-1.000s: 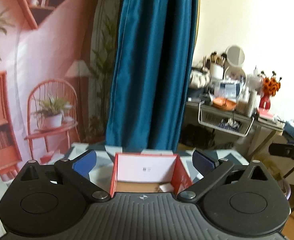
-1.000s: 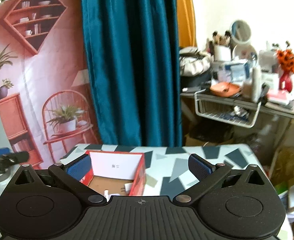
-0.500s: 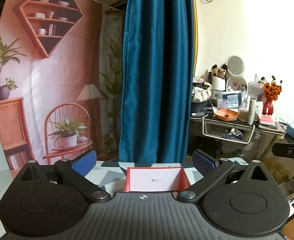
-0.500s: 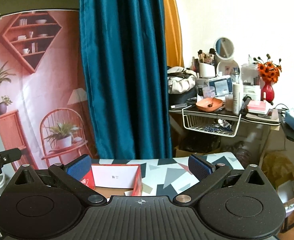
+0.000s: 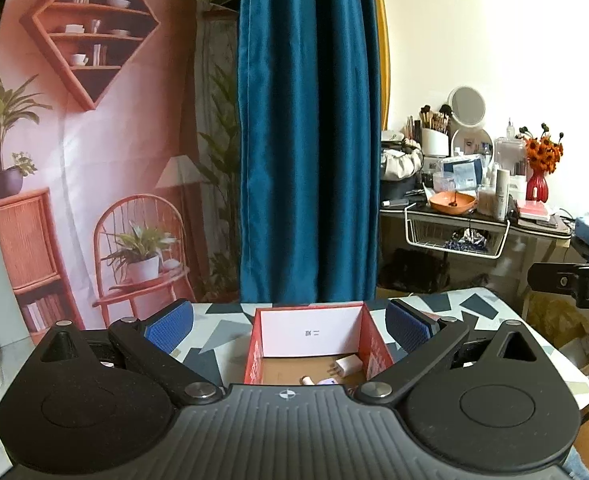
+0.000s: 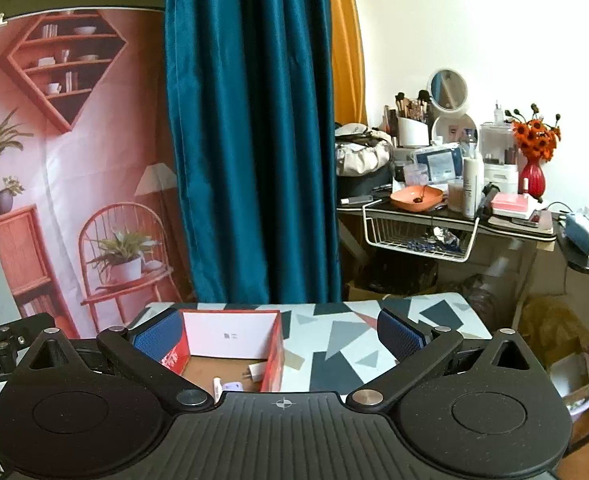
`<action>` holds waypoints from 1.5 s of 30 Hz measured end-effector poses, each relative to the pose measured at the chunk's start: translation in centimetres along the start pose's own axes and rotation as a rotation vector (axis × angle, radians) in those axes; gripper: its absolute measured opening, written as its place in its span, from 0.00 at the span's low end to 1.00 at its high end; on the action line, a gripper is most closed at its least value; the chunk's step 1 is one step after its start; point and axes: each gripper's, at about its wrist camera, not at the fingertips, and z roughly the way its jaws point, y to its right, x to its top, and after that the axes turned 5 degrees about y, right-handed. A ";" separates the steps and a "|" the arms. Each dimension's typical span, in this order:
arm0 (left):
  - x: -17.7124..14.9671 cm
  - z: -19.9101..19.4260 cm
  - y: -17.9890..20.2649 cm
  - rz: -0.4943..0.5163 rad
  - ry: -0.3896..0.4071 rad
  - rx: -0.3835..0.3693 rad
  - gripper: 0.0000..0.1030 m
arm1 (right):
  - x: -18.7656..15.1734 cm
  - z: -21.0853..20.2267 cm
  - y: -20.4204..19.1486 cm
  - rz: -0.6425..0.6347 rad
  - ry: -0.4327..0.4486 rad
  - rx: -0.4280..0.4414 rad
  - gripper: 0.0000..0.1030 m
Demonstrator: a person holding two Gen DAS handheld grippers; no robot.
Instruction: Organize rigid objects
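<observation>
A red cardboard box [image 5: 376, 354] with a white inner wall stands open on the patterned table [image 5: 210, 334]. Inside lie a white charger plug [image 5: 345, 366], a small pale tube [image 5: 306, 380] and a lilac item [image 5: 327, 381]. My left gripper [image 5: 290, 322] hovers behind and above the box, open, blue pads wide apart, nothing between them. In the right wrist view the same box [image 6: 275, 354] sits left of centre, holding the plug [image 6: 254, 372] and a white piece [image 6: 217, 385]. My right gripper [image 6: 278, 330] is open and empty.
A teal curtain [image 5: 310, 140] and a printed backdrop [image 5: 94, 160] hang behind the table. A cluttered vanity desk [image 6: 454, 216] with a wire basket [image 6: 418, 236] stands to the right. A black stand arm [image 5: 574, 280] juts in at the right edge.
Both grippers have drawn back and risen away from the box, which now looks smaller and lower. Both stayed open.
</observation>
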 end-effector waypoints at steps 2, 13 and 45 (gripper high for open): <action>0.0 0.1 -0.2 -0.008 -0.011 0.001 1.00 | -0.2 0.1 0.0 -0.005 -0.001 -0.003 1.00; 0.1 0.0 -0.2 -0.009 -0.022 0.025 1.00 | -0.3 0.2 0.6 -0.006 0.003 -0.020 1.00; 0.2 0.2 -0.2 -0.001 -0.037 0.038 1.00 | -0.7 0.5 1.4 -0.002 -0.009 -0.044 1.00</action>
